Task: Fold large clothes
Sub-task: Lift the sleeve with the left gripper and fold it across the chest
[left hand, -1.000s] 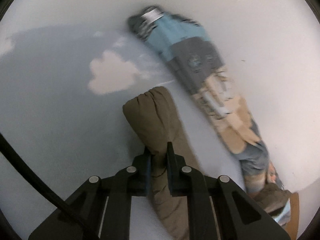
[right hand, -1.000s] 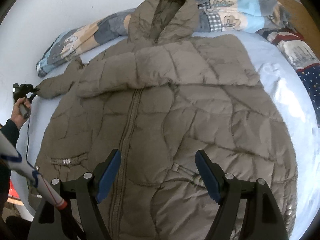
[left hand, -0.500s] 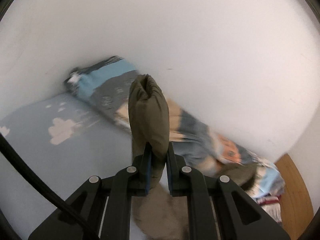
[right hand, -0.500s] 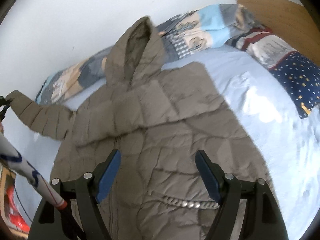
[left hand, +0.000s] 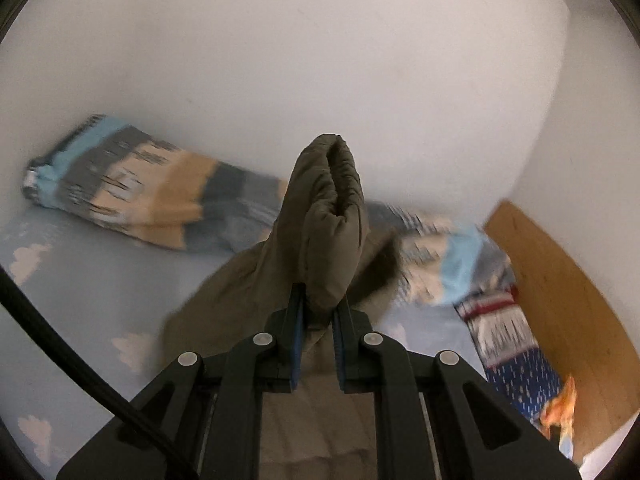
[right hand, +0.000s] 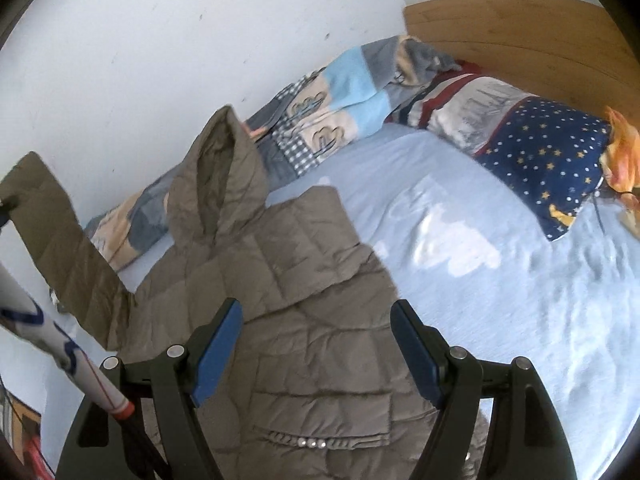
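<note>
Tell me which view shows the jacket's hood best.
Right wrist view: the hood stands full and sharp above the jacket on the bed. The left wrist view shows no hood clearly, only the sleeve clamped in the left gripper.

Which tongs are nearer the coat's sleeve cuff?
Left. The left tongs are shut on the sleeve just below its cuff; the right tongs hang open above the coat's body.

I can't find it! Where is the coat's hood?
In the right wrist view the hood stands up left of centre, leaning on the patchwork blanket by the white wall.
</note>
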`<state>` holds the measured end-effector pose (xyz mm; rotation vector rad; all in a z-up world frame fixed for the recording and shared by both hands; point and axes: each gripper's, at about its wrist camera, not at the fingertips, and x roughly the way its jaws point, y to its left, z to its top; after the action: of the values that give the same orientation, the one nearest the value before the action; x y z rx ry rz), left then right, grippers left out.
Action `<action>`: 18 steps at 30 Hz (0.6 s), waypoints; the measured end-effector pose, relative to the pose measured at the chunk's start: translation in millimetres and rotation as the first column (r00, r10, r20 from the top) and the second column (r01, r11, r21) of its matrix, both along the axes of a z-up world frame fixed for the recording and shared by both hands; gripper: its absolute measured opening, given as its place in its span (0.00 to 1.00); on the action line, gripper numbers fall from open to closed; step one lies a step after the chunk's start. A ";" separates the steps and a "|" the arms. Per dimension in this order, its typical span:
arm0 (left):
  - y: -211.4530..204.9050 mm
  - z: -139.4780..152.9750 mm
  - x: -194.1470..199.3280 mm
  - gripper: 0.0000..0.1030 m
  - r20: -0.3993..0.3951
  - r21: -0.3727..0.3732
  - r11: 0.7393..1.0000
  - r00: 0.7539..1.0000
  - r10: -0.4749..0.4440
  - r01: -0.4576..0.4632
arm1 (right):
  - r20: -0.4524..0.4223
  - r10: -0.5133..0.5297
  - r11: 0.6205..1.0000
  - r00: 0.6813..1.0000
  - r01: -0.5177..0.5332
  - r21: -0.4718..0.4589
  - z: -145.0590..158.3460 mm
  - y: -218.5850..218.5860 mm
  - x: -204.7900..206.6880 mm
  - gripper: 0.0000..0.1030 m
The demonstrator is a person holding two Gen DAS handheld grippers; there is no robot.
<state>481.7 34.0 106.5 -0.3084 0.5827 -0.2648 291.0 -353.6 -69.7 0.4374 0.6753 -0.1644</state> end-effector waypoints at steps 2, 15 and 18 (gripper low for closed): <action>-31.5 -17.2 -1.2 0.12 -0.020 0.030 0.999 0.999 -0.032 0.033 | 0.005 -0.011 1.000 1.000 0.011 0.011 2.7 -6.9 -3.5 0.79; -203.5 -218.6 -28.3 0.12 -0.289 0.288 0.918 0.939 -0.187 0.272 | 0.008 -0.047 0.996 0.999 0.047 0.071 6.7 -36.1 -13.4 0.79; -223.4 -244.4 -37.6 0.17 -0.320 0.369 0.882 0.931 -0.177 0.294 | 0.008 -0.046 0.996 0.999 0.045 0.079 6.5 -35.9 -12.7 0.79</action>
<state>444.0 -189.4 -137.9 0.1438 0.9411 -0.3305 278.3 -389.5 -63.1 0.5294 0.6646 -0.1792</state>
